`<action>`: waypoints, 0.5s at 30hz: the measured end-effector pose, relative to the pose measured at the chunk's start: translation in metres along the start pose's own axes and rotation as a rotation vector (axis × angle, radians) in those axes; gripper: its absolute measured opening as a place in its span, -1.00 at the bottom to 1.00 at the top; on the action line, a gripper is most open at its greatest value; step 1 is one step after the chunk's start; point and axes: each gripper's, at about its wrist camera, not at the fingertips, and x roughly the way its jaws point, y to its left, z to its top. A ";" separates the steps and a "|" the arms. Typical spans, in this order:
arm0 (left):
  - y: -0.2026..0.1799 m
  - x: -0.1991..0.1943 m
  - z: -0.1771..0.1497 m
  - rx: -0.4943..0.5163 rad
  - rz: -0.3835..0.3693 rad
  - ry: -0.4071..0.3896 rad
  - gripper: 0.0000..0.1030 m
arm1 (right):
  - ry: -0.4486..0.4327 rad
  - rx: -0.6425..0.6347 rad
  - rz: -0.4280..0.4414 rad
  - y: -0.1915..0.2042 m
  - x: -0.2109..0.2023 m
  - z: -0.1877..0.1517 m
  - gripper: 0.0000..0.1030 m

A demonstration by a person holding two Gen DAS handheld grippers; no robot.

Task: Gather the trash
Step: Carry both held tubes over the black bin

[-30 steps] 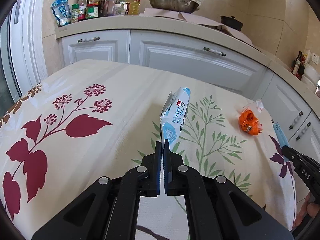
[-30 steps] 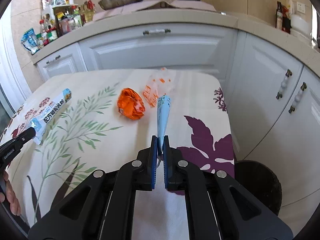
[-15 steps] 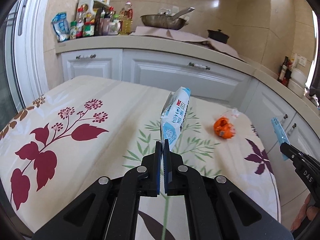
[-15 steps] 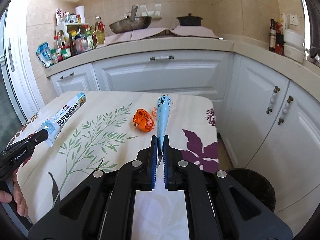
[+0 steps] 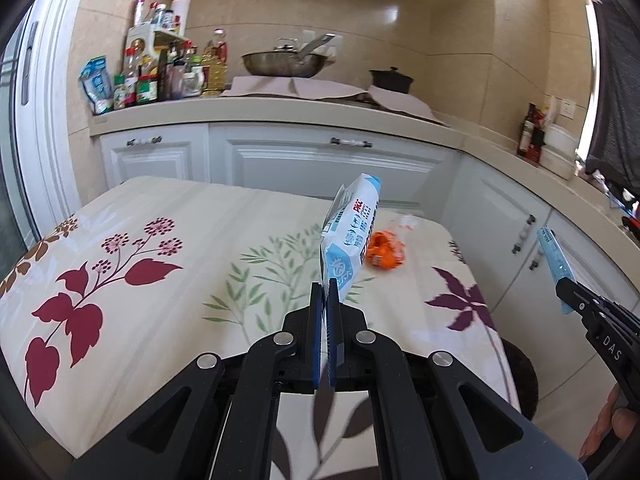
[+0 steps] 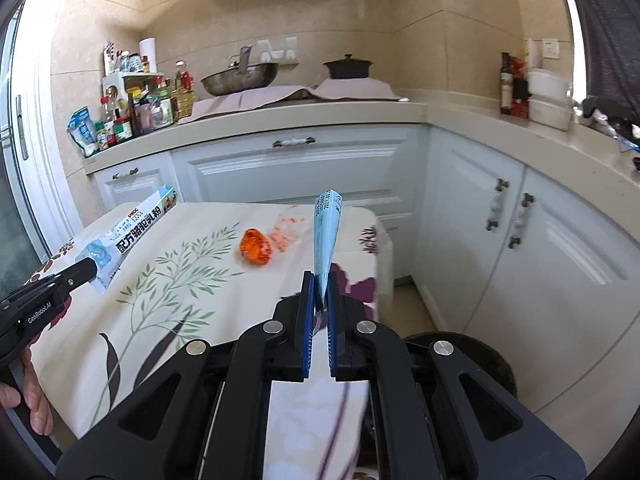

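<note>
Fingers of the left gripper [image 5: 325, 292] clamped on a white and blue milk-powder packet [image 5: 351, 231], held up above the flowered tabletop [image 5: 168, 240]. Further right, an orange crumpled wrapper [image 5: 383, 249] lying near the tabletop's far right corner. Rightmost, right gripper [image 6: 319, 288] pinched on a slim light-blue sachet [image 6: 327, 232], raised beyond the tabletop's right edge.
</note>
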 end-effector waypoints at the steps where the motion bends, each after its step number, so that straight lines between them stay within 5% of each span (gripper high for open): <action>1: -0.006 -0.002 -0.001 0.009 -0.009 -0.001 -0.95 | -0.003 0.003 -0.006 -0.003 -0.003 -0.001 -0.88; 15: -0.088 -0.023 -0.019 0.119 -0.156 -0.006 -0.95 | -0.051 0.094 -0.143 -0.079 -0.055 -0.025 -0.88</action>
